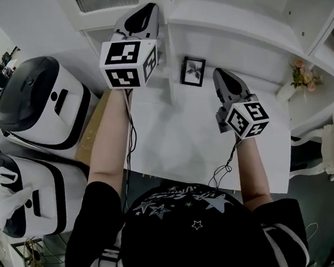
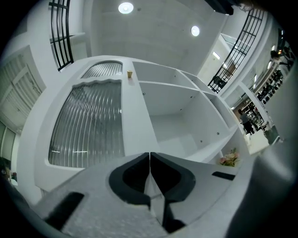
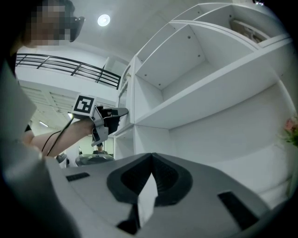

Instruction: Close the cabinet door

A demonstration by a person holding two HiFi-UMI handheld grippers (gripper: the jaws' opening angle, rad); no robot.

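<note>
I have the left claw (image 2: 150, 155) closed tight, its two jaws meeting edge to edge with nothing between them. It is raised in front of the cabinet door (image 2: 88, 121), a white-framed panel of ribbed glass with an arched top. The claw's tip sits close to the door's right-hand frame, though I cannot tell whether it touches. A small tan knob (image 2: 130, 74) shows near the top of that edge. The door lies to the left of the open shelves (image 2: 177, 111), which are bare white compartments. I cannot tell whether it sits fully flush with the cabinet.

The right claw (image 3: 151, 158) is also closed on nothing. It is held lower and to the right, over the white worktop (image 1: 184, 137) and pointing toward the shelf wall.

A small framed picture (image 1: 193, 71) stands at the back of the worktop between the two claws. A bunch of pink flowers (image 1: 303, 75) is off to the right. Two white-and-black appliances (image 1: 40, 103) sit to the left of the worktop, one nearer me than the other.
</note>
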